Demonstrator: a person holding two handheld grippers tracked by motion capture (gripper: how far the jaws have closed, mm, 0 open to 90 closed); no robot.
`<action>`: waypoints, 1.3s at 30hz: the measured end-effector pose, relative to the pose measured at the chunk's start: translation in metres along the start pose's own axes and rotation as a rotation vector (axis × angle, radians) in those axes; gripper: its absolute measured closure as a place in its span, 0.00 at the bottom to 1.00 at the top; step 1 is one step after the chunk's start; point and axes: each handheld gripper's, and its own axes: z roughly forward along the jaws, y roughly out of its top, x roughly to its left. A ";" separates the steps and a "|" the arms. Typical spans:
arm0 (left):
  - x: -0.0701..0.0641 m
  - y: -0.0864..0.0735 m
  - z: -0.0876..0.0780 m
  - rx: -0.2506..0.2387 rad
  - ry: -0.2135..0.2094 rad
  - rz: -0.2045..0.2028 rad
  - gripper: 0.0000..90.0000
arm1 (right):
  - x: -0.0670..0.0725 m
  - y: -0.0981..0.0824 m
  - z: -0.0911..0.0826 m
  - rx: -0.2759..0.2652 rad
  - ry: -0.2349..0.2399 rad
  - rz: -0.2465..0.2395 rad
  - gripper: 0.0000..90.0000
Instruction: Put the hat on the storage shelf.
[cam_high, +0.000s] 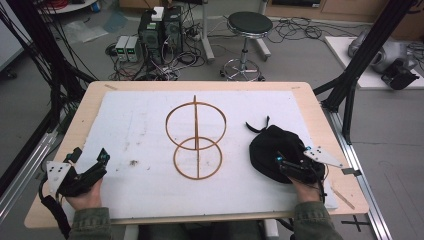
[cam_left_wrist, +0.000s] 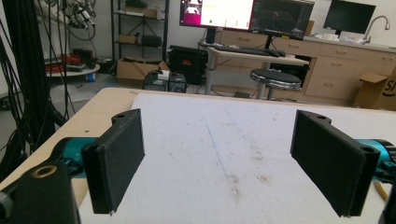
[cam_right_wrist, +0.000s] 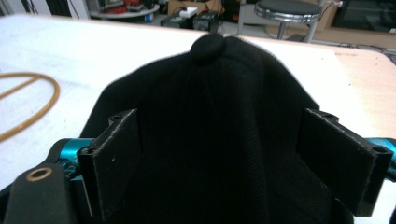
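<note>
A black cloth cap lies on the white mat at the right; its top button faces away in the right gripper view. My right gripper is at the cap's near edge, open, its jaws spread on either side of the fabric. A wooden hat stand of two rings on a central rod lies flat at the mat's middle; one ring shows at the left of the right gripper view. My left gripper rests open at the mat's front left, nothing between its jaws.
The mat covers most of a light wooden table. Behind the table stand a round black stool and computer boxes with cables on the floor. Black frame posts rise at the table's right and left sides.
</note>
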 end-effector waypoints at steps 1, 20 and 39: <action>0.000 0.000 0.000 0.001 -0.002 -0.002 0.20 | 0.000 0.000 0.001 0.010 0.002 -0.001 0.15; 0.001 0.000 0.001 0.004 -0.002 -0.008 0.20 | -0.003 -0.002 0.001 0.034 -0.014 0.016 0.17; 0.001 0.000 0.000 0.003 0.001 -0.003 0.20 | -0.009 -0.002 -0.006 0.029 -0.029 0.058 0.45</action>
